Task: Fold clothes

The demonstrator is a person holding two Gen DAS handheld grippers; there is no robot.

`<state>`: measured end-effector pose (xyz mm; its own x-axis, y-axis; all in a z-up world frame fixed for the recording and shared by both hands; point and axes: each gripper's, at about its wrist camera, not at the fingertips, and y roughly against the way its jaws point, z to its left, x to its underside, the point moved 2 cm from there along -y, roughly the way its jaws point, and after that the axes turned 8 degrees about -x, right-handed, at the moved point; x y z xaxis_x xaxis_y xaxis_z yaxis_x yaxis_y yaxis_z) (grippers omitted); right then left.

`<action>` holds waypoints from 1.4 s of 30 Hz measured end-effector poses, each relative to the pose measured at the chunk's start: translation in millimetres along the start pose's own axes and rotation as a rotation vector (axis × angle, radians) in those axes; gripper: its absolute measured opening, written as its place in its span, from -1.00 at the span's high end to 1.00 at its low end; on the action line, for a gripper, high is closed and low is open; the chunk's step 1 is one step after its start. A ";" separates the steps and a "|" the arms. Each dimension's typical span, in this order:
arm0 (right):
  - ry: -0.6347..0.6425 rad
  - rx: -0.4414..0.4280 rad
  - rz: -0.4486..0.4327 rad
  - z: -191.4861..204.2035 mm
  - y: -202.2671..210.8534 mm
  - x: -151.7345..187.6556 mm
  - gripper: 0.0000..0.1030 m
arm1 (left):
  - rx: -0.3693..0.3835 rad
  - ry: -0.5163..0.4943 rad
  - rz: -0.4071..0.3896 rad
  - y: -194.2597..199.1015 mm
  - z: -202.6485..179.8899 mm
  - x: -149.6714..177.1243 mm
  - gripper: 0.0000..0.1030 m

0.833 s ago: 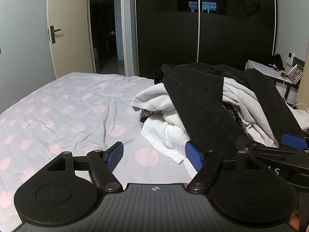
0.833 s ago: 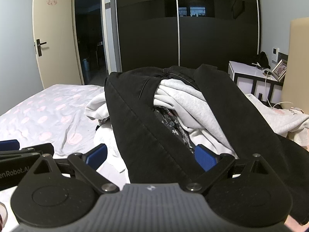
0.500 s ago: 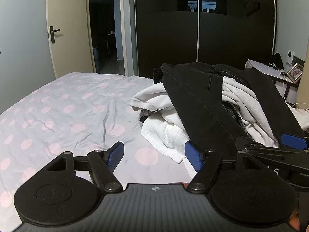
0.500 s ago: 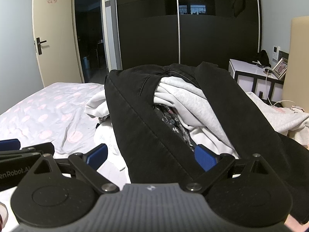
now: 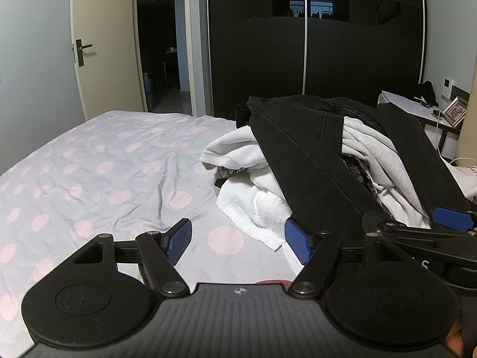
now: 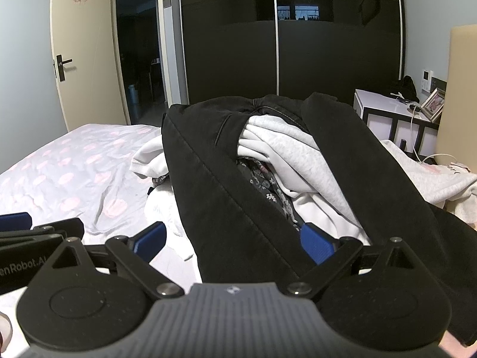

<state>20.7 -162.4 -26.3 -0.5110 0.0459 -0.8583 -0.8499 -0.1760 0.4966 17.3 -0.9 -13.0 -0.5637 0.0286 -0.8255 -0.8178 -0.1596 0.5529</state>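
A heap of clothes lies on the bed. Black trousers (image 6: 232, 197) drape over its top, both legs running down toward me. Under them are a grey sweatshirt (image 6: 292, 146), a dark patterned garment (image 6: 265, 185) and crumpled white garments (image 5: 253, 203). My right gripper (image 6: 232, 240) is open, its fingers standing either side of the near trouser leg without pressing it. My left gripper (image 5: 238, 238) is open over the sheet, beside the white cloth's edge, holding nothing. The right gripper's blue pad (image 5: 453, 219) shows at the left wrist view's right edge.
The bed's sheet (image 5: 104, 173), grey with pink dots, stretches flat to the left of the heap. A white garment with print (image 6: 432, 176) lies at the right near the headboard (image 6: 459, 89). Behind stand a white nightstand (image 6: 384, 104), a black wardrobe (image 6: 268, 44) and an open door (image 5: 98, 44).
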 end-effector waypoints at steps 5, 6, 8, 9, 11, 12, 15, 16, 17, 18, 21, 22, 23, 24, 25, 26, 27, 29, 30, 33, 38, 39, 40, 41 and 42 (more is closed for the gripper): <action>0.000 -0.004 0.017 -0.1 -2.3 1.1 -0.90 | 0.006 0.006 0.008 -2.4 0.4 1.5 -0.56; 0.001 -0.004 0.018 0.1 -2.5 1.2 -0.90 | 0.006 0.007 0.009 -2.7 0.5 1.7 -0.56; 0.006 -0.004 0.020 0.6 -2.8 1.3 -0.90 | 0.006 0.007 0.010 -3.0 0.6 1.9 -0.56; 0.005 -0.005 0.022 0.6 -3.1 1.4 -0.90 | 0.006 0.007 0.011 -3.1 0.7 2.0 -0.56; 0.003 -0.006 0.026 0.4 -4.0 1.7 -0.90 | 0.006 0.007 0.012 -3.3 0.8 2.2 -0.55; 0.003 -0.007 0.028 0.7 -4.4 1.8 -0.90 | 0.006 0.007 0.013 -3.5 0.8 2.3 -0.55; 0.005 -0.008 0.028 0.8 -4.6 2.0 -0.90 | 0.006 0.007 0.014 -3.8 1.0 2.6 -0.55; 0.004 -0.009 0.028 0.7 -4.6 2.1 -0.90 | 0.005 0.007 0.014 -3.8 1.2 2.8 -0.55; 0.004 -0.009 0.029 0.9 -4.6 2.2 -0.90 | 0.005 0.007 0.015 -3.8 1.4 2.9 -0.55; 0.005 -0.010 0.030 1.0 -4.7 2.4 -0.90 | 0.006 0.007 0.016 -3.8 1.6 2.9 -0.54; -0.001 -0.015 0.040 0.5 -5.4 2.5 -0.90 | 0.006 0.009 0.019 -3.9 2.1 3.0 -0.54; -0.005 -0.016 0.043 0.1 -5.6 2.7 -0.90 | 0.007 0.009 0.019 -3.7 2.2 3.0 -0.54; -0.006 -0.017 0.045 0.1 -6.0 2.7 -0.90 | 0.007 0.009 0.019 -3.3 2.4 3.1 -0.54; -0.006 -0.017 0.047 0.0 -6.3 2.8 -0.90 | 0.007 0.008 0.018 -3.0 2.5 3.1 -0.54; -0.005 -0.017 0.046 0.1 -6.3 2.9 -0.90 | 0.007 0.008 0.018 -2.6 2.7 3.1 -0.54; -0.003 -0.017 0.045 0.1 -6.2 2.9 -0.90 | 0.008 0.009 0.018 -2.4 2.9 3.4 -0.54; -0.002 -0.017 0.044 0.2 -6.1 2.9 -0.90 | 0.009 0.010 0.019 -2.2 3.3 3.8 -0.54; 0.000 -0.016 0.043 0.5 -6.2 2.8 -0.90 | 0.009 0.010 0.019 -2.0 3.4 3.9 -0.54; 0.000 -0.016 0.043 0.5 -6.3 2.6 -0.90 | 0.008 0.010 0.019 -1.9 3.4 3.9 -0.54; 0.002 -0.017 0.044 0.2 -6.7 2.2 -0.90 | 0.008 0.010 0.021 -2.3 2.7 3.8 -0.54; 0.005 -0.020 0.044 0.4 -7.2 2.1 -0.90 | 0.007 0.012 0.024 -3.3 2.2 3.1 -0.54; 0.008 -0.021 0.043 0.6 -7.3 1.7 -0.90 | 0.007 0.014 0.024 -3.5 2.3 3.1 -0.54; 0.012 -0.023 0.042 0.6 -7.5 1.5 -0.90 | 0.006 0.016 0.025 -3.8 2.6 2.9 -0.54; 0.017 -0.027 0.041 0.9 -7.9 1.0 -0.90 | 0.005 0.019 0.026 -4.1 3.2 2.8 -0.54; 0.023 -0.030 0.041 1.1 -8.2 0.5 -0.90 | 0.002 0.024 0.029 -4.5 4.4 2.7 -0.54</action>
<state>27.3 -159.8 -30.6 -0.5422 0.0153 -0.8401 -0.8238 -0.2069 0.5278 19.0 4.2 -17.3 -0.5840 0.0004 -0.8117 -0.8016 -0.1582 0.5766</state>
